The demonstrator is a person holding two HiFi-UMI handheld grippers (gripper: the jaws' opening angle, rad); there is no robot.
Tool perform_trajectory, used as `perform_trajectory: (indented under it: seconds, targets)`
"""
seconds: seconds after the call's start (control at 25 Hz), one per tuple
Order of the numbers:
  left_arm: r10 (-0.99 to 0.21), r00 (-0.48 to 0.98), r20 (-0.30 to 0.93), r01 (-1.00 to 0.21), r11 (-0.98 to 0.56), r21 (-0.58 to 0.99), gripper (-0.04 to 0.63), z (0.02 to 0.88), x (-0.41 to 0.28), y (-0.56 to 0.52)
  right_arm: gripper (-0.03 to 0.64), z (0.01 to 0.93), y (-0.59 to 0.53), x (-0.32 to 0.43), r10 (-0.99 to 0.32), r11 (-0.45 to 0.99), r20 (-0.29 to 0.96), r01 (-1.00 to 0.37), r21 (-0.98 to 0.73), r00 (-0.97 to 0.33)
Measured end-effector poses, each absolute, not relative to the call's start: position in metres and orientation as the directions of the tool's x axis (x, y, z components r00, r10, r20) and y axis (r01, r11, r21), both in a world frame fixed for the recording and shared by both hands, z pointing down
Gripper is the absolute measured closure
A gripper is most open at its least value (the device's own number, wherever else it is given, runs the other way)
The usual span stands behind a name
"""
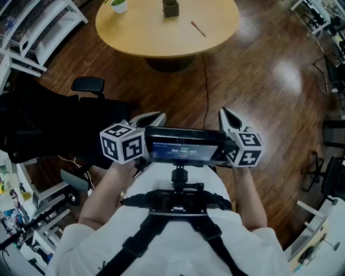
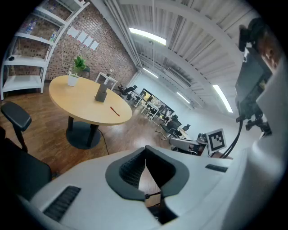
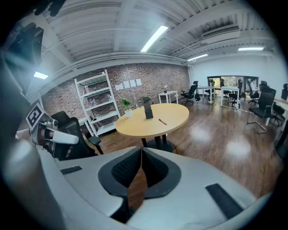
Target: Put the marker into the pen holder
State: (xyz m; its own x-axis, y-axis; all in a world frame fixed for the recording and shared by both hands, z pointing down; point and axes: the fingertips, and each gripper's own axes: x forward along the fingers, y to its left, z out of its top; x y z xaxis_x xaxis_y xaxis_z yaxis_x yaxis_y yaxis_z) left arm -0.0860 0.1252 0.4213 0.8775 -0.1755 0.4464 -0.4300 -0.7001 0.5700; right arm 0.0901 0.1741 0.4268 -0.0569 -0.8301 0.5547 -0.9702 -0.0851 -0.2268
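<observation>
A thin red marker (image 1: 198,29) lies on the round wooden table (image 1: 145,38) at the far side of the room. The dark pen holder (image 1: 170,8) stands upright a little beyond it. Both grippers are held close to the person's body, well short of the table. The left gripper (image 1: 156,115) and the right gripper (image 1: 222,111) are each shut with nothing between the jaws. In the left gripper view the left gripper (image 2: 145,150) points toward the marker (image 2: 114,110) and holder (image 2: 101,92). The right gripper (image 3: 141,150) likewise faces the marker (image 3: 162,121) and holder (image 3: 148,111).
A small potted plant (image 1: 118,5) sits on the table's left part. A black office chair (image 1: 89,84) stands to the left, white shelving (image 1: 38,32) behind it. A cable (image 1: 205,81) runs across the wooden floor from the table base. More chairs stand at the right (image 1: 323,178).
</observation>
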Motion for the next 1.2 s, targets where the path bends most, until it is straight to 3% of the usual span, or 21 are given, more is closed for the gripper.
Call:
perform_trajectory:
  seconds: [0.92, 1.2]
  targets:
    - [-0.309, 0.835, 0.455, -0.532, -0.661, 0.529, 0.595, 0.415, -0.059, 0.11, 0.589, 0.44, 0.181, 0.134, -0.812, -0.033, 0.57, -0.966, -0.256, -0.124]
    - [-0.353, 0.822, 0.448, -0.56, -0.649, 0.515, 0.595, 0.41, -0.059, 0.099, 0.546, 0.44, 0.166, 0.133, -0.81, 0.01, 0.564, -0.965, -0.261, -0.161]
